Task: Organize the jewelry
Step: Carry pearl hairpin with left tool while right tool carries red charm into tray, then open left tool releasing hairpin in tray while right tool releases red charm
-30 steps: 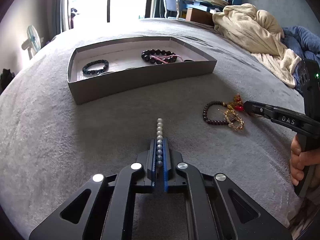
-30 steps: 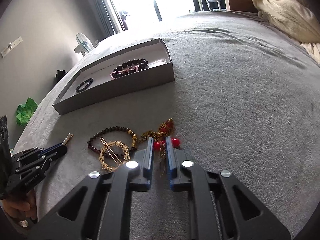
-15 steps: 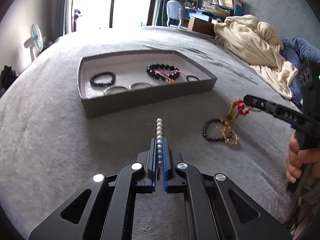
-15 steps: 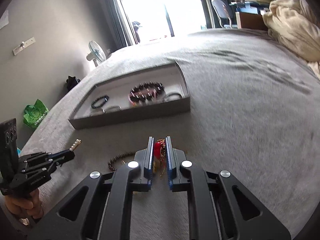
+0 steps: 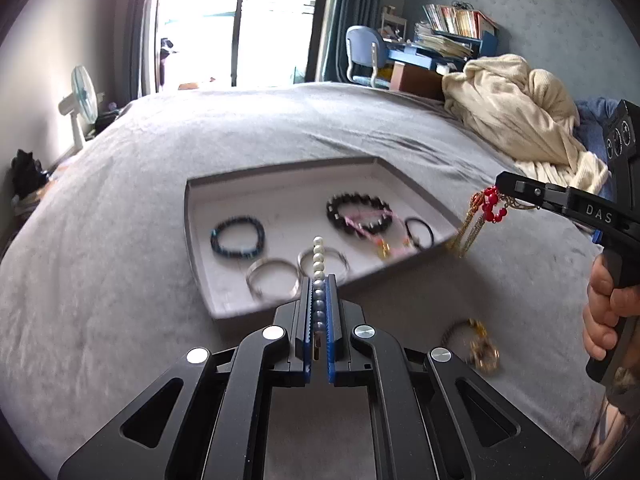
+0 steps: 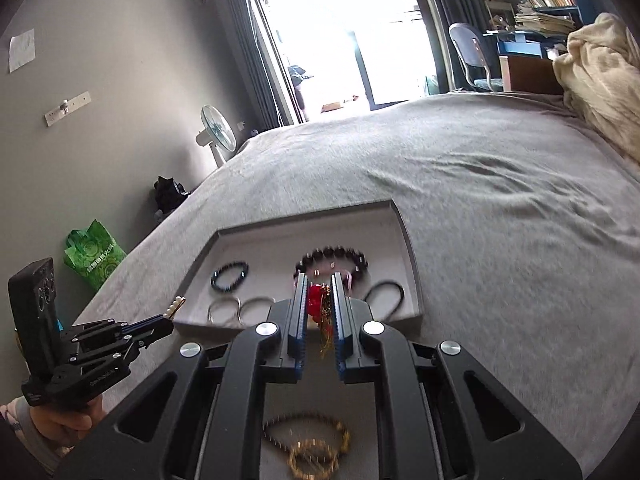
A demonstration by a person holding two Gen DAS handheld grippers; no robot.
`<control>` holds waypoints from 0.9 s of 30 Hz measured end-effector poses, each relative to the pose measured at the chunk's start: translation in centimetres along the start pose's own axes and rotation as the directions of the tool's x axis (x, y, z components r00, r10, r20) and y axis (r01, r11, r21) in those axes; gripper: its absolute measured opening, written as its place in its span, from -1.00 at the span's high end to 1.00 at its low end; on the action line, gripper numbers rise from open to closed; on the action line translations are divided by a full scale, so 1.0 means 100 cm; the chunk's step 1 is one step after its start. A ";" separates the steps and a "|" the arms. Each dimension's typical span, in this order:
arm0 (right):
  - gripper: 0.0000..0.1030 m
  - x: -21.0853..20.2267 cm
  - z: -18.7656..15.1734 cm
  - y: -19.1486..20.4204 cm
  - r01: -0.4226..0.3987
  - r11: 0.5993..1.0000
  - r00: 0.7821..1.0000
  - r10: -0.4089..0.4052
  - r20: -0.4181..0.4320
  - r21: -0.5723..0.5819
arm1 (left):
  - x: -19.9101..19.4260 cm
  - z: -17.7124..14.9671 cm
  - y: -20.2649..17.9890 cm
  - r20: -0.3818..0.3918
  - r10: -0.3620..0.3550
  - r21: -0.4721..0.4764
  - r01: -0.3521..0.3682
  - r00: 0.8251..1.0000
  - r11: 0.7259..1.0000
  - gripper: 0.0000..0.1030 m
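My left gripper [image 5: 319,280] is shut on a white pearl strand [image 5: 318,256] that sticks out forward over the near wall of the grey tray [image 5: 192,216]. My right gripper [image 6: 319,280] is shut on a red-and-gold bead ornament [image 6: 316,298] with gold tassels, held in the air near the tray's near right side; it also shows in the left wrist view [image 5: 490,206]. The tray holds a blue-black bracelet [image 5: 238,237], two silver bangles [image 5: 273,280], a black bead bracelet [image 5: 358,216] with a pink cord, and a black band [image 5: 419,232].
A dark bead bracelet and gold hairpin [image 6: 312,446] lie on the grey bed [image 6: 500,240] in front of the tray. A cream blanket [image 5: 516,116] is heaped at the far right. A fan [image 6: 218,132], desk and chair stand beyond the bed.
Both grippers rose and moved forward toward the tray. The right one lifted the red-and-gold ornament off the bed; the dark bracelet and hairpin stayed behind.
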State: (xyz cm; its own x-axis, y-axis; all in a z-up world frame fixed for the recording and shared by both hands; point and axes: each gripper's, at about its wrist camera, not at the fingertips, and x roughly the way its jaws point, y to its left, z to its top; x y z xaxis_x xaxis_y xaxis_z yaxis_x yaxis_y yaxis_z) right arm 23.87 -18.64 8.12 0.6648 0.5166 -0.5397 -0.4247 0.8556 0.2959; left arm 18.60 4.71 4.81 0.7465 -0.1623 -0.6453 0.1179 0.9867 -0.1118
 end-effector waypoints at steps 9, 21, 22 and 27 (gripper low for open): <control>0.79 0.036 0.031 -0.013 0.021 1.000 1.000 -0.021 -0.009 -0.002 | 0.033 0.035 0.003 -0.015 0.003 0.015 -0.003 1.000 1.000 0.88; 0.79 0.092 0.043 -0.036 0.057 0.998 0.997 -0.056 -0.054 0.021 | 0.093 0.056 0.003 -0.106 0.013 -0.006 -0.013 0.994 1.000 0.88; 0.79 0.098 0.042 -0.037 0.059 0.998 0.996 -0.058 -0.064 0.020 | 0.096 0.056 0.004 -0.114 0.013 -0.011 -0.014 0.993 1.000 0.88; 0.79 0.118 0.030 -0.044 0.068 0.997 0.992 -0.065 -0.106 0.025 | 0.115 0.053 0.004 -0.156 0.029 -0.011 -0.031 0.987 0.999 0.88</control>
State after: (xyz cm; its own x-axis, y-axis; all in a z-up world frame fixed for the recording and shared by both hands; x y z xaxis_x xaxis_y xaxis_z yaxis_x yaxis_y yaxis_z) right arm 35.38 -16.22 2.84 0.6220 0.4531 -0.6386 -0.3630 0.8895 0.2776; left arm 30.71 3.30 1.38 0.6381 -0.1332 -0.7583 0.0878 0.9911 -0.1002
